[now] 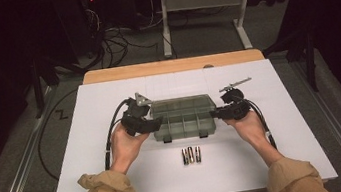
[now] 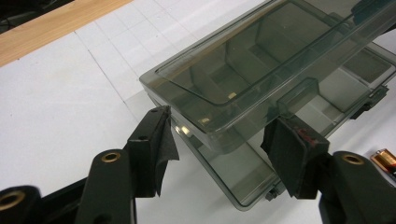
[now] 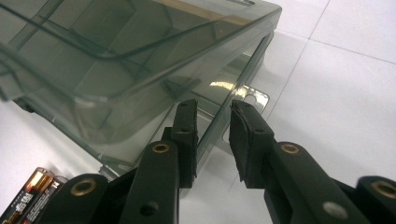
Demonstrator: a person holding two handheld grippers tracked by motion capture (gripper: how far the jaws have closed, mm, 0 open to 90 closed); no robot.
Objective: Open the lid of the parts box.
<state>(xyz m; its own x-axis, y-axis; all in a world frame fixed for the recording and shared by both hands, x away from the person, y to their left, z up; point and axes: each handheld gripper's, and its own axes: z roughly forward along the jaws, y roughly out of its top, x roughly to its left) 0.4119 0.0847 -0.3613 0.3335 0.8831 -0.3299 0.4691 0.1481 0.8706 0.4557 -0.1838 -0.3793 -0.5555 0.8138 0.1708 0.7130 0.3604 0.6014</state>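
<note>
A smoky see-through compartment box [image 1: 183, 117] lies mid-table with its lid [image 2: 243, 60] lifted a little off the base. My left gripper [image 1: 158, 123] is at the box's left end and open. Its wide-set jaws [image 2: 219, 140] straddle the lid's near corner, one pad by the short end and the other under the front latch tab. My right gripper [image 1: 214, 114] is at the right end and open. Its jaws [image 3: 212, 135] straddle the end wall of the box [image 3: 116, 70], with a gap showing beside the wall. Three batteries [image 1: 191, 154] lie in front of the box.
The white board [image 1: 120, 184] covers the table, with a wooden strip [image 1: 169, 66] along its far edge. The batteries [image 3: 32, 196] lie close to the right gripper's left jaw, and one battery [image 2: 385, 161] lies beside the left gripper's right jaw. Cables and a desk frame [image 1: 205, 0] stand on the floor beyond.
</note>
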